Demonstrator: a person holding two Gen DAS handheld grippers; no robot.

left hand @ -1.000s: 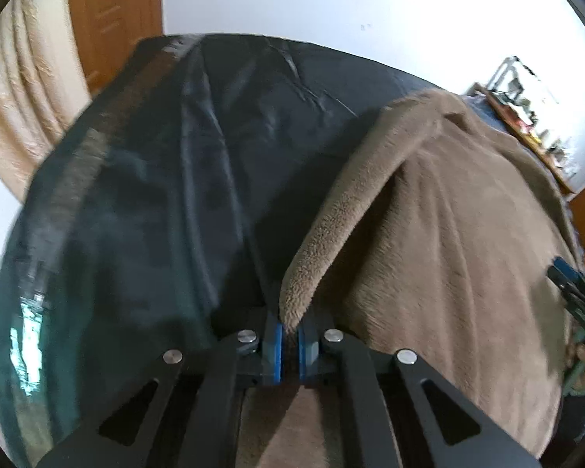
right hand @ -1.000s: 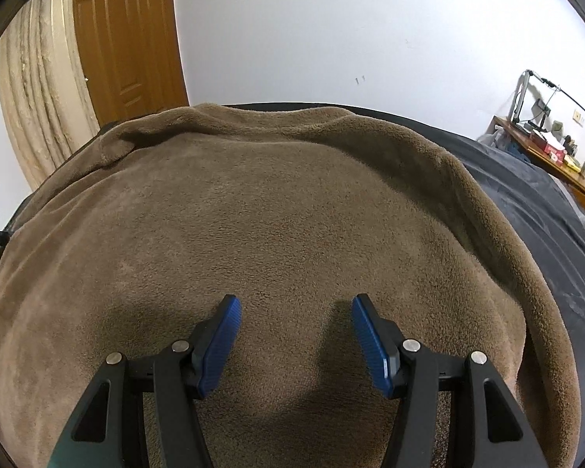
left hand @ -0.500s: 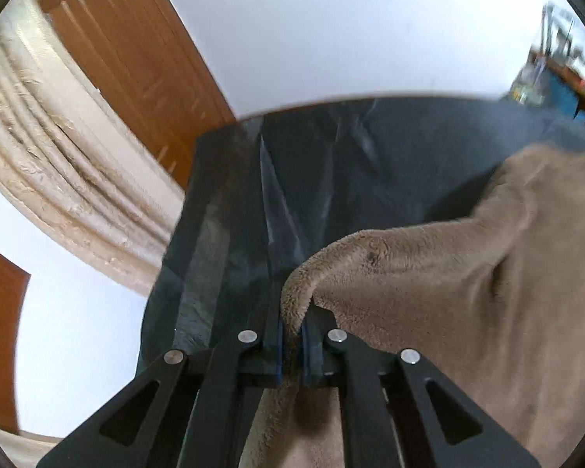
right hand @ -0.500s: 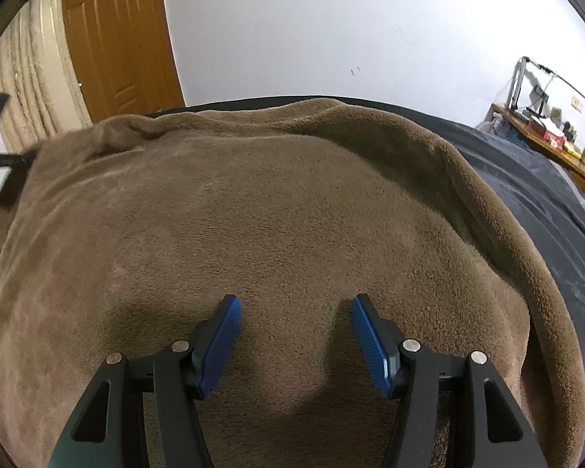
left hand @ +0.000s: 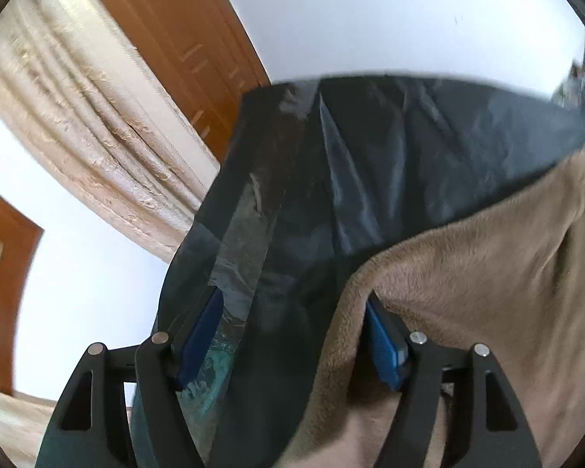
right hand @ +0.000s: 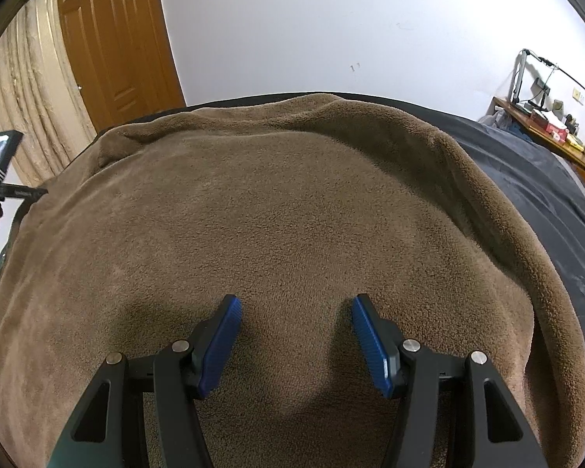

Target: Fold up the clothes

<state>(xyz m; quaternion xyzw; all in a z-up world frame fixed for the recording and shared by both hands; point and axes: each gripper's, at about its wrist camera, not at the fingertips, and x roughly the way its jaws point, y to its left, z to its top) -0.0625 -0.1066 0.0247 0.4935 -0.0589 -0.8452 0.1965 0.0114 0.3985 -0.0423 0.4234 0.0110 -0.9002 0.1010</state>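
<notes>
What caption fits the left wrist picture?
Left gripper, jaws opening, lets go of the brown fleece garment edge on the dark bed sheet.

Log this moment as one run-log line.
task: fold clothes | left claw: jaws opening, brown fleece garment edge draped at its right pad, unpinched | right claw: open over fleece | surface: dark bedsheet

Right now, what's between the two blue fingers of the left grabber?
In the left wrist view, the left gripper is opening. Between its fingers lie the dark bedsheet and the edge of the brown fleece, draped against the right-hand finger.
</notes>
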